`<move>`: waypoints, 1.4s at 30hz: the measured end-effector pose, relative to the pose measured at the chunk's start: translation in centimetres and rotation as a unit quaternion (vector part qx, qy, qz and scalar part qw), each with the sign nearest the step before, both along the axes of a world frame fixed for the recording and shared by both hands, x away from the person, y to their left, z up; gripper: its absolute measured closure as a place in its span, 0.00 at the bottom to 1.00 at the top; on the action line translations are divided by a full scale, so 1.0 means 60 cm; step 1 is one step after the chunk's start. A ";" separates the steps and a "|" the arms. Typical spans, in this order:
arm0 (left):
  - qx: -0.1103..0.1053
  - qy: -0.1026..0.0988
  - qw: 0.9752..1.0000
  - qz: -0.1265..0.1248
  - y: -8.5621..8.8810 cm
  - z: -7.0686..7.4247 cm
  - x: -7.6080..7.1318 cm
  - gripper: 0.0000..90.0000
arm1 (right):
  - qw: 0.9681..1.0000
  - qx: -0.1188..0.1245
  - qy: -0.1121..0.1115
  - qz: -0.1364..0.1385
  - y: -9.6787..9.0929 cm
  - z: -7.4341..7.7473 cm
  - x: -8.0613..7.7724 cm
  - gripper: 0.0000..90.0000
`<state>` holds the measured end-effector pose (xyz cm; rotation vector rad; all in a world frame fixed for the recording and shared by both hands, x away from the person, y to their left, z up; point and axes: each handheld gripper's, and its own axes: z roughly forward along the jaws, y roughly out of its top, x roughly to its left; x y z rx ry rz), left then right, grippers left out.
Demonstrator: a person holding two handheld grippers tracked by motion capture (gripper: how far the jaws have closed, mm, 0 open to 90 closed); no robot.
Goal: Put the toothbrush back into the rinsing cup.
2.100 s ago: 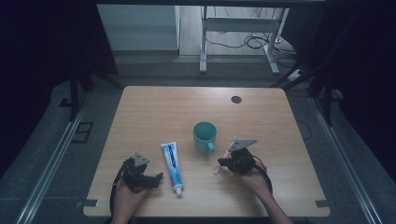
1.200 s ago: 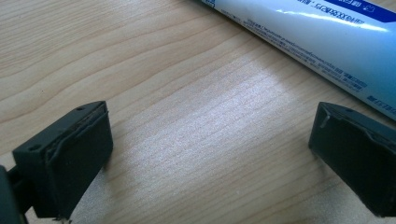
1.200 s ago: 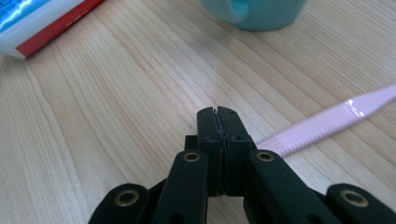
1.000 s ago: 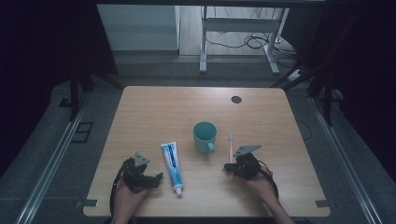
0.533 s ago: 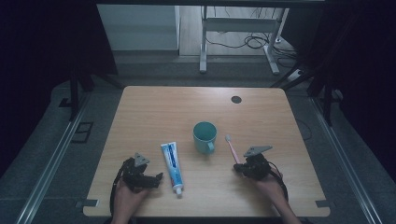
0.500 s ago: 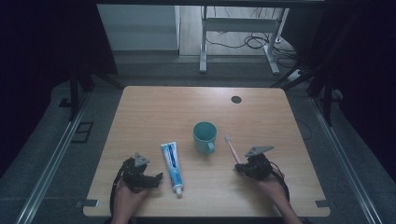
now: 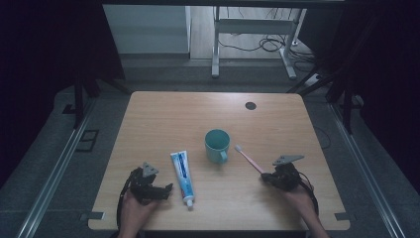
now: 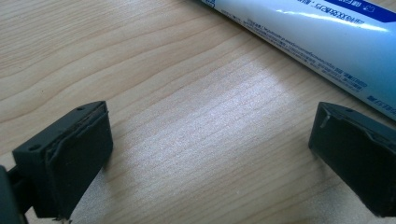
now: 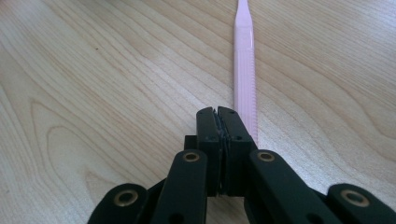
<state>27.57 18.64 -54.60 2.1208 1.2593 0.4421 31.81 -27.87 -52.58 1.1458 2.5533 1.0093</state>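
We see 1 pale wooden table (image 7: 148,124) bearing 1 smooth toothpaste tube (image 7: 182,171), 1 round teal mug (image 7: 217,145) and 1 slim pink toothbrush (image 7: 247,157). Left gripper (image 7: 166,189): jaws wide, empty, beside the tube. Right gripper (image 7: 266,177): jaws closed together, toothbrush alongside; it has shifted rightward since the earlier frame.

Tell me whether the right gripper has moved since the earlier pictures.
Yes. In the high view the right gripper, jaws shut, has slid rightward away from the teal mug, toward the table's right edge. The pink toothbrush now lies beside it.
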 end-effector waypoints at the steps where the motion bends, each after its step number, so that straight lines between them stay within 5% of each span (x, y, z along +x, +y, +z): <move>1: 0.000 0.000 1.000 0.000 0.000 0.000 0.000 0.00 | 1.000 0.000 0.000 0.001 0.001 0.001 0.000 0.96; 12: -0.001 0.000 1.000 0.000 0.000 0.000 0.000 0.00 | 1.000 -0.024 -0.003 0.000 -0.003 0.025 0.002 0.81; 18: -0.001 0.000 1.000 0.000 0.000 0.000 0.000 0.00 | 0.998 -0.053 0.021 -0.006 -0.006 0.033 0.020 0.69; 28: -0.001 0.000 1.000 0.000 0.000 0.000 0.000 0.00 | 0.994 -0.095 0.052 0.004 0.015 0.048 0.055 0.65; 35: -0.001 0.000 1.000 0.000 0.000 0.000 0.000 0.00 | 0.988 -0.134 0.078 0.018 0.040 0.058 0.084 0.67; 39: -0.001 0.000 1.000 0.000 0.000 0.000 0.000 0.00 | 0.979 -0.174 0.100 0.029 0.063 0.062 0.102 0.67; 42: -0.001 0.000 1.000 0.000 0.000 0.000 0.000 0.00 | 0.977 -0.184 0.105 0.036 0.070 0.062 0.107 0.67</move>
